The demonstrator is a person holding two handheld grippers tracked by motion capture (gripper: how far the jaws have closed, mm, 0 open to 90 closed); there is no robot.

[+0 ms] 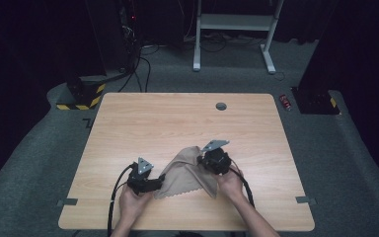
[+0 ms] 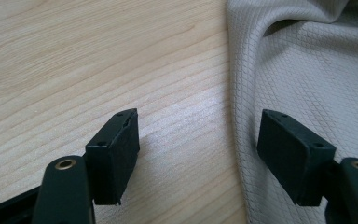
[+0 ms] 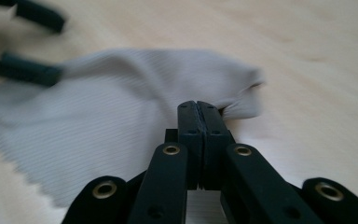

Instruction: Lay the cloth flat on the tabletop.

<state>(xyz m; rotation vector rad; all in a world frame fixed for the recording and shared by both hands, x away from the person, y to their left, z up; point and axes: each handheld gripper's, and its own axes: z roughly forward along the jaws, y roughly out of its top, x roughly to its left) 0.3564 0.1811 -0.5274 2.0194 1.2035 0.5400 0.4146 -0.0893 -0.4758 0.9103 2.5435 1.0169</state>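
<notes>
Beige cloth lies rumpled on the near half of the counter, between the person's two hands, one corner pulled up off the wood. The right claw is clamped tight on that raised corner: in the right gripper view its jaws meet with the fabric pinched at their tips and the rest of the sheet hanging down and away to the left. The right hand grips the tool from behind, forearm coming in from the near edge. The left claw rests low at the cloth's left edge, pointing toward it, the left hand wrapped round its body. Its jaws stand wide apart and hold nothing; in the left gripper view one pad sits over bare wood and the other over the quilted weave. Pale wood-grain covers the counter, with a round grommet near the far edge. Grey carpet surrounds it, and a white desk frame stands in the dark room behind
</notes>
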